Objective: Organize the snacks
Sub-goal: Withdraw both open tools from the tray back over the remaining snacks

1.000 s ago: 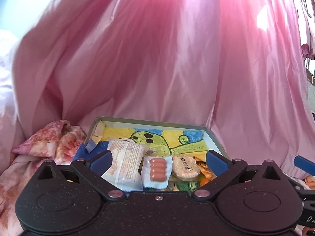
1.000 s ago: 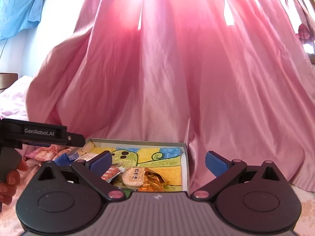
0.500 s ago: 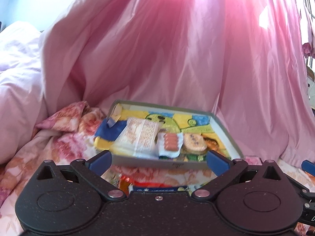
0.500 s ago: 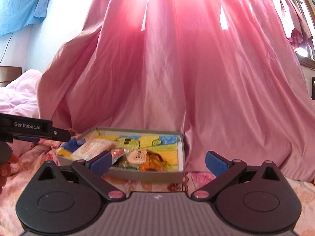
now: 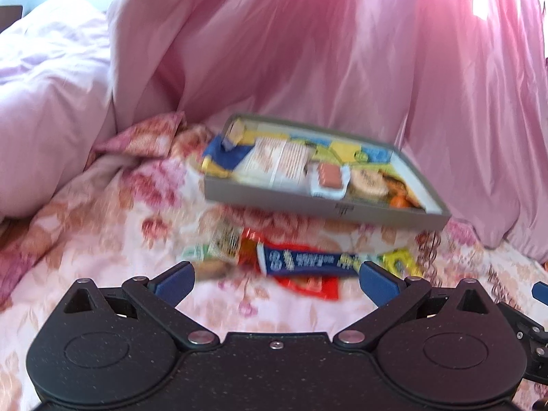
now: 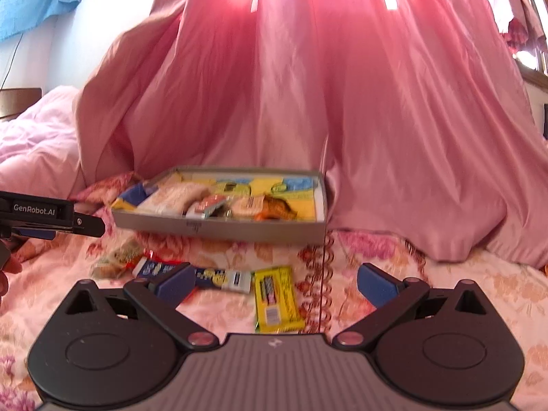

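A grey shallow box [image 5: 328,207] [image 6: 219,227] with a yellow cartoon lining holds several snack packets at the back of the bed. Loose snacks lie in front of it: a blue bar [image 5: 308,260] [image 6: 219,278] on a red packet [image 5: 308,286], a pale cracker packet [image 5: 224,243] [image 6: 120,257] and a yellow bar [image 6: 275,299] [image 5: 400,262]. My left gripper [image 5: 275,279] is open above the blue bar, nothing between its fingers. My right gripper [image 6: 274,284] is open over the yellow bar, holding nothing. The left tool's body [image 6: 44,217] shows at the left edge of the right wrist view.
A floral bedspread [image 5: 102,233] [image 6: 428,274] covers the bed. A pink curtain [image 5: 342,51] [image 6: 325,85] hangs behind the box. A pale pink duvet [image 5: 44,102] is heaped at the left. Part of a hand [image 6: 7,270] shows at the left edge.
Both grippers have pulled back from the box, which now sits farther away. The loose snacks on the bedspread have come into view. Both stay open.
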